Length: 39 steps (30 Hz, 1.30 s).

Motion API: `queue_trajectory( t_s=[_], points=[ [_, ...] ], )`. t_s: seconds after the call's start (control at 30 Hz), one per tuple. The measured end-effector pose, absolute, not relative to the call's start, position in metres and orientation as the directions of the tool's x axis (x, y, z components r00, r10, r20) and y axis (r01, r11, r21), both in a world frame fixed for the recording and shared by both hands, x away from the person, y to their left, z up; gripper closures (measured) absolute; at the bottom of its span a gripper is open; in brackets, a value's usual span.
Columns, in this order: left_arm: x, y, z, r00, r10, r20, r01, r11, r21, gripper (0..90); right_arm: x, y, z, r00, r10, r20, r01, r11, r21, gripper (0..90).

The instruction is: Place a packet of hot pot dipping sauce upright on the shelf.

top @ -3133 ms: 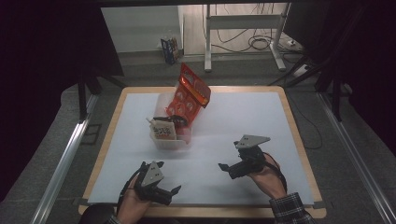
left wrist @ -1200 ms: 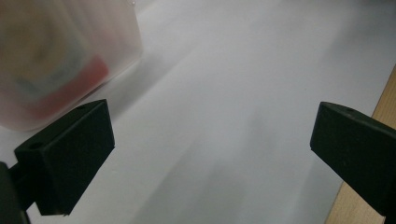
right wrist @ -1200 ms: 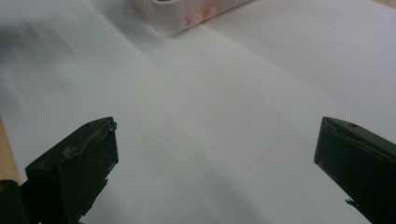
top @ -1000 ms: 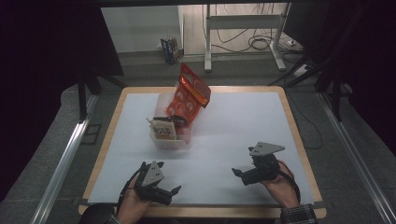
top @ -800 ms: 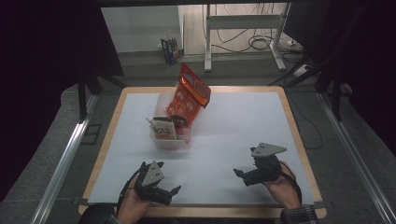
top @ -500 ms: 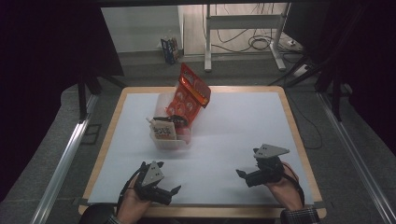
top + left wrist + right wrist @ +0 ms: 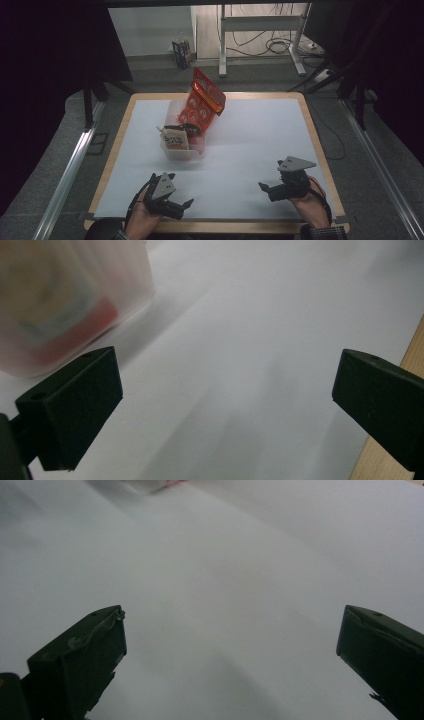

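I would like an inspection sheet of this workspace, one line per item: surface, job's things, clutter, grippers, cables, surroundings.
Surface: white sheet on a wooden-edged table, bare apart from the bin.
Job's things: translucent plastic bin left of centre; red snack bag stands tilted out of it; a smaller packet lies at its near end.
Clutter: nothing seen.
Grippers: left gripper and right gripper at the near edge, each in a hand, jaws wide apart, holding nothing.
Cables: a loose coil on the floor beyond the table.
Surroundings: metal stand legs, small box on the floor, dark curtains at both sides.
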State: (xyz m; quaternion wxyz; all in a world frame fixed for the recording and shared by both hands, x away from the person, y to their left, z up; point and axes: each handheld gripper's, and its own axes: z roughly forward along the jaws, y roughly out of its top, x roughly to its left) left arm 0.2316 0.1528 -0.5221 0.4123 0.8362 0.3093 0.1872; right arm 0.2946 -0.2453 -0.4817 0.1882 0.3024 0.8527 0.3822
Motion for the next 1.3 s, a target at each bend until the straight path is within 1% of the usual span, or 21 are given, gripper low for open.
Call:
queue_trajectory(
  t_s=[0.4, 0.83, 1.1, 1.3],
  points=[
    [0.232, 0.153, -0.522, 0.738, 0.672, 0.061, 0.363, -0.471, 0.804, 0.0, 0.293, -0.26, -0.487, -0.717, 0.692, -0.084, 0.405, 0.511, 0.758, 0.0],
    [0.232, 0.152, -0.523, 0.74, 0.669, 0.066, 0.361, -0.479, 0.8, 0.0, 0.294, -0.273, -0.498, -0.684, 0.721, -0.11, 0.44, 0.528, 0.726, 0.0],
    [0.231, 0.151, -0.523, 0.741, 0.668, 0.072, 0.36, -0.485, 0.797, 0.0, 0.298, -0.276, -0.506, -0.682, 0.725, -0.094, 0.473, 0.535, 0.7, 0.0],
    [0.232, 0.151, -0.523, 0.74, 0.669, 0.072, 0.36, -0.484, 0.798, 0.0, 0.299, -0.275, -0.508, -0.686, 0.722, -0.092, 0.479, 0.544, 0.689, 0.0]
  ],
)
